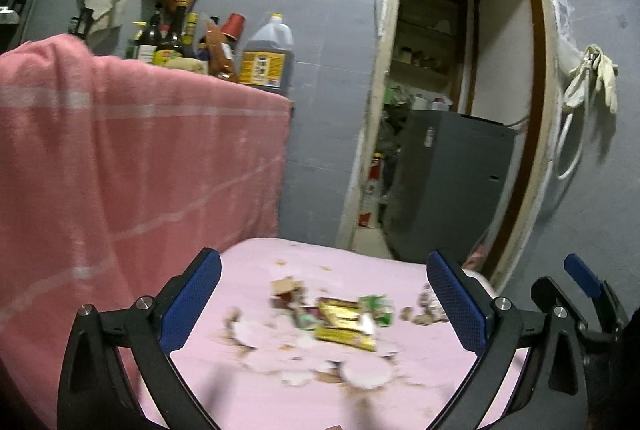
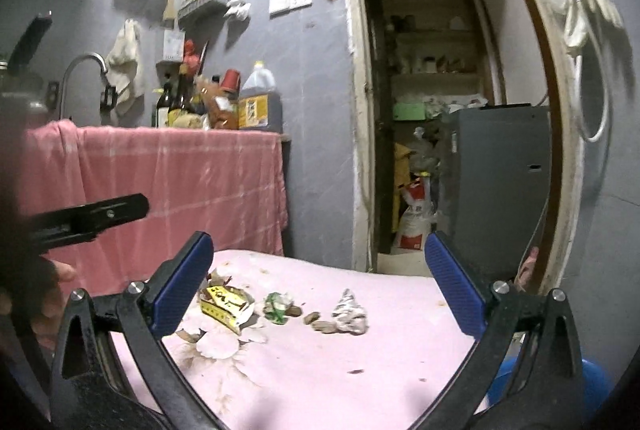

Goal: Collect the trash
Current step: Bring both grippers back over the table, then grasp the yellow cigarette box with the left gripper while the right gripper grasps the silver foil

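Trash lies scattered on a pink flowered tablecloth (image 1: 248, 382) (image 2: 304, 370). It includes a yellow wrapper (image 1: 346, 324) (image 2: 226, 304), a green wrapper (image 1: 378, 310) (image 2: 278, 306), a crumpled grey-white paper (image 2: 350, 312) (image 1: 430, 304), brown shells (image 2: 320, 324) and a cardboard scrap (image 1: 286, 286). My left gripper (image 1: 323, 256) stands open above the near side of the pile, with nothing between its blue pads. My right gripper (image 2: 319, 236) is also open and holds nothing. It hovers short of the trash. One of its pads (image 1: 582, 280) shows at the right edge of the left wrist view.
A counter draped in a pink towel (image 1: 120, 150) (image 2: 172, 182) stands to the left, with bottles and a brown jug (image 1: 266, 58) on it. A doorway with a grey cabinet (image 1: 448, 182) lies behind the table. A blue bin (image 2: 592, 378) sits low on the right.
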Demonstrator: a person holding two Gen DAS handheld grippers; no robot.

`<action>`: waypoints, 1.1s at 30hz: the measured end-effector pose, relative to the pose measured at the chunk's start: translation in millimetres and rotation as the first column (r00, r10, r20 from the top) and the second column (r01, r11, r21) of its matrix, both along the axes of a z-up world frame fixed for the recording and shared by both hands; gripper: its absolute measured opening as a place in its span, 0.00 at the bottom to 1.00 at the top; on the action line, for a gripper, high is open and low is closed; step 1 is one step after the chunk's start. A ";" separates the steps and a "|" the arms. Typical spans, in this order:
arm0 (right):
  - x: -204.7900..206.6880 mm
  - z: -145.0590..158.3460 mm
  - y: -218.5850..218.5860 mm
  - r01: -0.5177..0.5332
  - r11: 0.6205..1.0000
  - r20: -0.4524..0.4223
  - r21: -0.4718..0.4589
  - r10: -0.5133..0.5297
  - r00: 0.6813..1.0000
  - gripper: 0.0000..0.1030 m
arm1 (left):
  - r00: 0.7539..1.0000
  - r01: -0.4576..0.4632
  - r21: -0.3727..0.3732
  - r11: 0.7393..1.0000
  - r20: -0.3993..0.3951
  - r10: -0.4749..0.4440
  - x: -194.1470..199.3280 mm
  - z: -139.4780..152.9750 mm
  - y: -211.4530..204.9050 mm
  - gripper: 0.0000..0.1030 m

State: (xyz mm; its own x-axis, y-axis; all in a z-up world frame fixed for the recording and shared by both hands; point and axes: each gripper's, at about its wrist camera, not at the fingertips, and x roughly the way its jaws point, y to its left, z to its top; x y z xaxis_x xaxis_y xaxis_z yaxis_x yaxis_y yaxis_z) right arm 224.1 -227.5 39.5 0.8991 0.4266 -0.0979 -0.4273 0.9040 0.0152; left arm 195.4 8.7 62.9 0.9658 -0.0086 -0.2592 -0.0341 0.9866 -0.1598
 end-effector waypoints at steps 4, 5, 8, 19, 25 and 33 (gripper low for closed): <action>13.1 -8.6 7.5 0.007 1.000 -0.044 -0.020 -0.008 0.999 1.00 | 0.999 -0.023 0.004 1.000 -0.027 0.024 3.4 -13.6 18.0 0.98; 16.9 -10.5 8.6 0.012 1.000 -0.055 -0.027 -0.014 0.998 1.00 | 0.999 -0.026 0.002 1.000 -0.037 0.026 5.2 -17.3 21.7 0.98; 27.3 -14.8 6.0 0.022 0.999 -0.084 -0.032 -0.024 0.996 1.00 | 0.997 -0.021 -0.001 1.000 -0.071 0.021 11.9 -28.5 28.6 0.98; 54.6 -20.5 -2.3 -0.004 1.000 -0.163 -0.028 -0.001 0.987 1.00 | 0.986 0.025 -0.027 0.999 -0.161 -0.029 44.5 -44.7 34.5 0.97; 68.2 -22.0 -12.0 -0.005 1.000 -0.218 -0.004 0.004 0.976 0.98 | 0.971 0.094 -0.001 0.996 -0.222 -0.092 60.6 -51.7 19.7 0.83; 107.4 -36.9 -23.4 0.023 1.000 -0.403 0.021 -0.012 0.915 0.76 | 0.916 0.174 0.032 0.984 -0.371 -0.150 84.4 -67.0 -5.0 0.42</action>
